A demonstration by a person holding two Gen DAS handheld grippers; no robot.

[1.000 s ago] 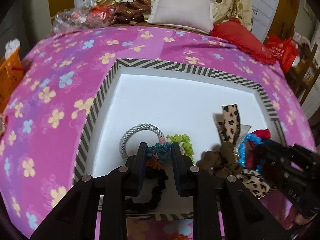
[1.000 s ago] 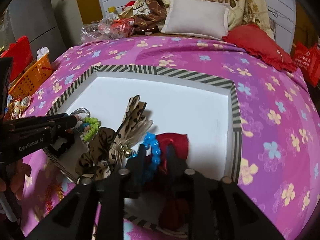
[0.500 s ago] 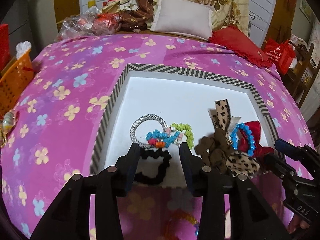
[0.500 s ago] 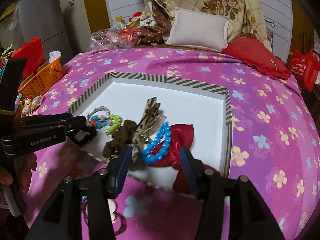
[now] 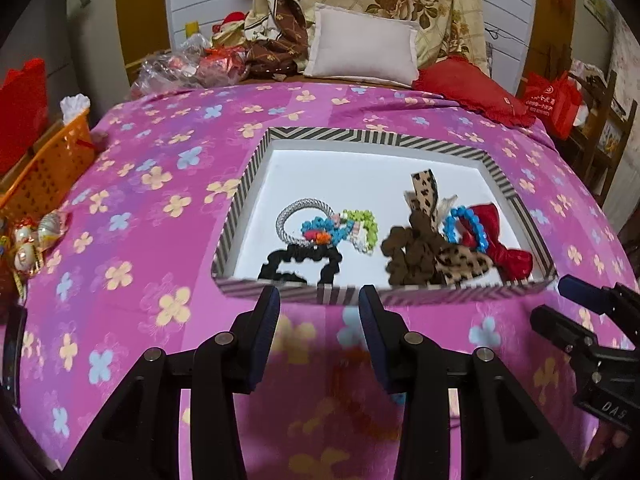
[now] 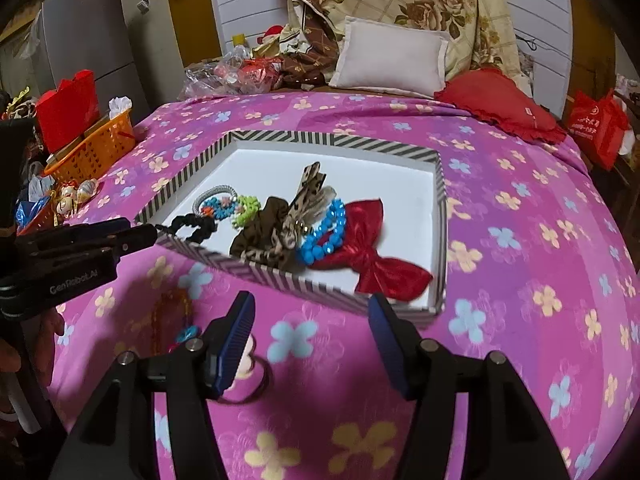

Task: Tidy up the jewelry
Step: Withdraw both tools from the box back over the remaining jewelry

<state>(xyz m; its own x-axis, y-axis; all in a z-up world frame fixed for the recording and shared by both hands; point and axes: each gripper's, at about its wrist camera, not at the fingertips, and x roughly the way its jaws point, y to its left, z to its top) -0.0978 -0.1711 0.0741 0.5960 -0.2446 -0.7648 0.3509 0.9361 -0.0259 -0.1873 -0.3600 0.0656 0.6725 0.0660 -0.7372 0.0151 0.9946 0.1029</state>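
Both grippers empty, jewelry bunched at the tray's near edge

We hold the left gripper point(image 5: 318, 312) and right gripper point(image 6: 310, 322) just short of the striped tray point(image 5: 256, 172); the right gripper's jaws have just been opening, both pairs stand apart, nothing between them. Our worry: the red satin bow point(image 6: 370, 258) drapes toward the tray's near right corner and could slide over the low cardboard rim if brushed, while the blue bead bracelet point(image 6: 326, 234), leopard ribbon point(image 6: 308, 190) and brown scrunchie point(image 5: 412, 252) overlap, so lifting one may drag others. A blurred bead strand point(image 6: 170, 316) lies loose on the soft flowered bedspread point(image 6: 520, 216).
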